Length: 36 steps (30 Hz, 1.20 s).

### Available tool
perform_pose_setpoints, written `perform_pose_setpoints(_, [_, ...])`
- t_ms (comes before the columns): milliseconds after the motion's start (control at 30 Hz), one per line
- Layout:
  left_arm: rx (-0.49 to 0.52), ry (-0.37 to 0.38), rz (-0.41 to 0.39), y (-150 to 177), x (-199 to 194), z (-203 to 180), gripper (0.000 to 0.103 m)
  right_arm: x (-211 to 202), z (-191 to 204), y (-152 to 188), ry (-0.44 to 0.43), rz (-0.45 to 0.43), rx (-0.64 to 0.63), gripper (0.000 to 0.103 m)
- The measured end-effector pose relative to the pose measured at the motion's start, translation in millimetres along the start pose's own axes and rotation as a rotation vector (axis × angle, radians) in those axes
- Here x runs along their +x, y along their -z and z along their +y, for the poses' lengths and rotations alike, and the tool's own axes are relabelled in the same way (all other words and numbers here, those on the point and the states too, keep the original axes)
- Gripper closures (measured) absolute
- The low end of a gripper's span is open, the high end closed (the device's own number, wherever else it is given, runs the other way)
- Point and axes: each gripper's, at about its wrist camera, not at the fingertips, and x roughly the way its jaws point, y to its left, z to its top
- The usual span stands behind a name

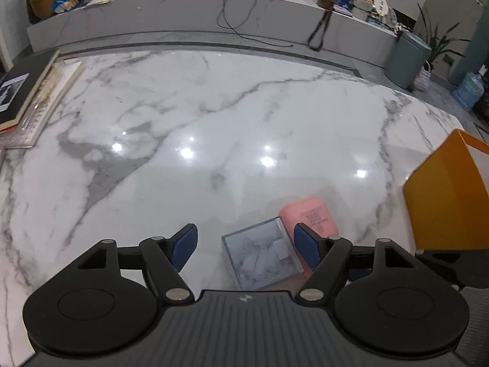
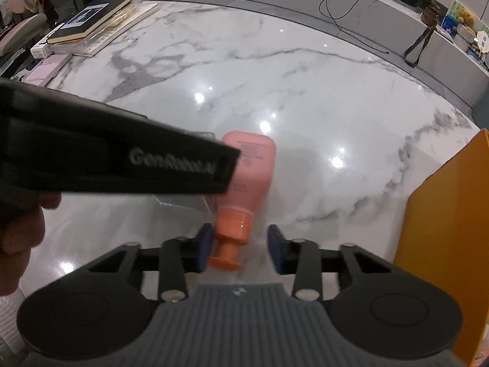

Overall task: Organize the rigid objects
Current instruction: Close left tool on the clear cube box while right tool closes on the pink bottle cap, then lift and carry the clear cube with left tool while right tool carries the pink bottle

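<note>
A clear plastic box (image 1: 262, 257) lies on the white marble table (image 1: 214, 122), between the open fingers of my left gripper (image 1: 246, 246), nearer the right one. A pink bottle (image 1: 310, 214) lies behind it, partly hidden by the right finger. In the right wrist view the pink bottle (image 2: 250, 171) lies flat with its orange pump cap (image 2: 230, 238) toward me. My right gripper (image 2: 240, 250) is open around the cap, its left pad touching or nearly touching it. The left gripper's black body (image 2: 107, 153) crosses over the box and hides most of it.
An orange box (image 1: 452, 195) stands at the table's right edge, also in the right wrist view (image 2: 449, 244). A stack of books (image 1: 27, 98) lies at the far left of the table. A raised marble ledge (image 1: 198, 21) with a cable runs along the back.
</note>
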Motion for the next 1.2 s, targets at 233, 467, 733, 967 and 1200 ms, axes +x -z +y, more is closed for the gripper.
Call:
perform_pose_setpoints(233, [-0.072,0.029,0.042,0.2,2.1,4.3,0.018,0.3,-3.8,4.1,0.008,0.006,-0.002,0.078])
perform_pose_setpoints(467, [-0.061,0.030,0.113,9.0,2.0,2.9,0.048,-5.8,3.1,12.7,0.012,0.014,-0.011,0.079])
perform_pose_setpoints(733, [0.035,0.041,0.156,37.8,-18.2,8.6,0.048,-26.3,14.7,48.3,0.003,0.034,-0.007,0.079])
perform_pose_setpoints(967, [0.149,0.073,0.197,70.7,-42.1,8.9,0.049,-47.0,26.9,92.3,-0.028,0.040,0.027,0.079])
perform_pose_setpoints(1200, [0.244,0.116,0.230,101.5,-60.6,2.7,0.049,-71.8,48.4,137.6,-0.034,0.032,0.049,0.078])
